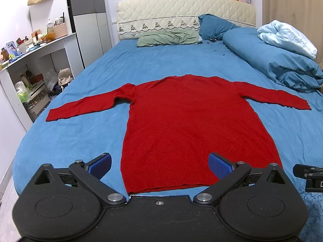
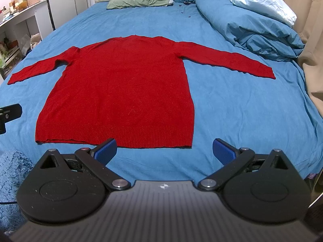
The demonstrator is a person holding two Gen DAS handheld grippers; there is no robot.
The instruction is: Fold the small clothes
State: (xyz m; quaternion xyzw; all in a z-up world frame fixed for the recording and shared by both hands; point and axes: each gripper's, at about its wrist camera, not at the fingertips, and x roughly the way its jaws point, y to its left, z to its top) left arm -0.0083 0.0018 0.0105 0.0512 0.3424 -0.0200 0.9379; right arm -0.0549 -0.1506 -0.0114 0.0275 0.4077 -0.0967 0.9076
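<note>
**Sweater spread flat, no fold begun**

The left gripper [image 1: 159, 164] hovers at the frame bottom, jaws wide apart and empty, over the hem of the red sweater [image 1: 191, 125], mid-frame on the bed [image 1: 97, 76]. The right gripper [image 2: 164, 150], equally wide and empty, hangs just short of the hem. Likely next: pinching a sleeve cuff and carrying it inward.

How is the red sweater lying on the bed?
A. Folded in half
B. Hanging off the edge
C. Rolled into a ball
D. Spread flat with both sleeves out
D: the red sweater lies flat on the blue bed sheet, one sleeve stretched to each side, with no fold.
</note>
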